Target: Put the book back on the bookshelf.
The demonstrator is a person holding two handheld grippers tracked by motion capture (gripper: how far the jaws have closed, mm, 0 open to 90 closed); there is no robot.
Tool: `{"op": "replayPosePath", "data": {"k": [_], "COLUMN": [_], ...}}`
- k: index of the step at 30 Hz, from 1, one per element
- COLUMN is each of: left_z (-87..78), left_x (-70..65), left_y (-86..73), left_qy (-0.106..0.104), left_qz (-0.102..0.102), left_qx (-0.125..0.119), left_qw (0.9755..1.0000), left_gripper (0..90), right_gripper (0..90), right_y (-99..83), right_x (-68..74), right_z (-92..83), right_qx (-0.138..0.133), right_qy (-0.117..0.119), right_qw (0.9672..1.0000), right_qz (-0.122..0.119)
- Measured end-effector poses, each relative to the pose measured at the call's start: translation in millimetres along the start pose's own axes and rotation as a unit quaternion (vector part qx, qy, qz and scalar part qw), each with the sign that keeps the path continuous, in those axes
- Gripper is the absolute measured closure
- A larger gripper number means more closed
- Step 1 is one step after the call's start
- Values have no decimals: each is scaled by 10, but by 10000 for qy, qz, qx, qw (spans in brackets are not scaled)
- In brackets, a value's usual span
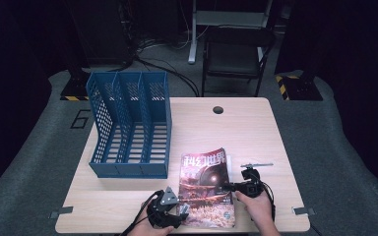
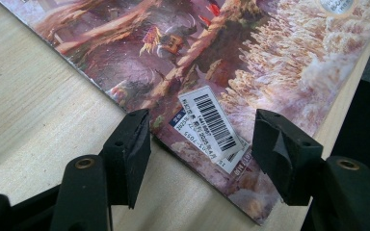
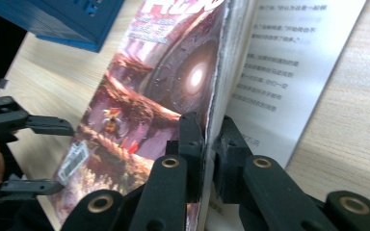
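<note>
A magazine [image 1: 206, 182] with a reddish sci-fi cover lies at the table's near edge. My right gripper [image 1: 226, 187] comes in from the right and is shut on its right-hand edge. In the right gripper view the jaws [image 3: 209, 139] pinch the cover and top pages, raised off a white printed page [image 3: 274, 82]. My left gripper [image 1: 182, 211] is open at the magazine's near-left corner. In the left gripper view its jaws [image 2: 202, 144] stand wide on either side of a barcode sticker [image 2: 207, 120] on the cover [image 2: 197, 57], with no grip on it.
A blue three-slot file rack [image 1: 128, 123] stands at the table's back left, close to the magazine's top-left corner. A thin metallic item [image 1: 256, 165] lies just beyond my right gripper. A cable hole [image 1: 218, 109] is in the table [image 1: 256, 132]; a chair [image 1: 236, 54] stands behind.
</note>
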State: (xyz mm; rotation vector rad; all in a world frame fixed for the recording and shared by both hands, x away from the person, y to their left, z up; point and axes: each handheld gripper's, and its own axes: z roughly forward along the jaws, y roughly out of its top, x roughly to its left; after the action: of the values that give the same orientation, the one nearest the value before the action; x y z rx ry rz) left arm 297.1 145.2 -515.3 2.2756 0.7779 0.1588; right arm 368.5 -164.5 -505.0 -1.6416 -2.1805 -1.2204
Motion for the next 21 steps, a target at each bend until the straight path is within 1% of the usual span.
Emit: {"op": "replayPosePath", "data": {"k": [1,2,3,4,6,7,8,9,11,13,16,18,19,20,21], "left_z": [-1,-8,-5,-9,-10,-11,-13,-13,-22,-47,-82,-95,-93,-98,-89], "left_x": [3,14,14,24,46,60,74,89,123,162,237,286,305,328,344], "left_y": [-3,-2,-2,2,7,9,12,14,22,39,77,102,112,126,138], "left_qy": [-9,-46,-61,-92,-108,-151,-200,-240,-182,-194,-196,-237,-216,-248,-245], "left_qz": [-8,-23,-123,-161,-185,-220,-258,-342,-368,-444,-656,-815,-852,-880,-927], "left_qx": [-9,7,-20,-1,-11,-14,-9,-18,-58,-87,-229,-320,-371,-360,-389], "left_qw": [10000,10000,9999,9998,9998,9996,9995,9991,9991,9988,9974,9959,9954,9952,9946], "left_gripper": [390,391,393,396,395,395,394,393,382,372,347,335,326,314,300], "right_gripper": [848,850,852,855,861,863,864,865,866,866,867,867,867,867,867], "right_y": [1,-1,0,-2,-8,-11,-13,-15,-21,-32,-57,-76,-85,-95,-107], "right_x": [-8,6,4,3,10,18,30,37,51,72,111,143,156,170,192], "right_z": [-6,-21,-31,-44,-62,-67,-74,-80,-89,-103,-135,-169,-186,-202,-218], "right_qx": [-64,-73,-129,-196,-261,-308,-335,-371,-466,-520,-671,-770,-827,-857,-897], "right_qy": [26,87,130,213,290,323,338,377,400,393,392,422,431,453,460], "right_qw": [9999,9999,9997,9993,9989,9986,9985,9982,9975,9967,9952,9938,9930,9923,9920], "right_qz": [-105,-84,-166,-224,-275,-292,-288,-291,-359,-478,-601,-675,-728,-769,-754]}}
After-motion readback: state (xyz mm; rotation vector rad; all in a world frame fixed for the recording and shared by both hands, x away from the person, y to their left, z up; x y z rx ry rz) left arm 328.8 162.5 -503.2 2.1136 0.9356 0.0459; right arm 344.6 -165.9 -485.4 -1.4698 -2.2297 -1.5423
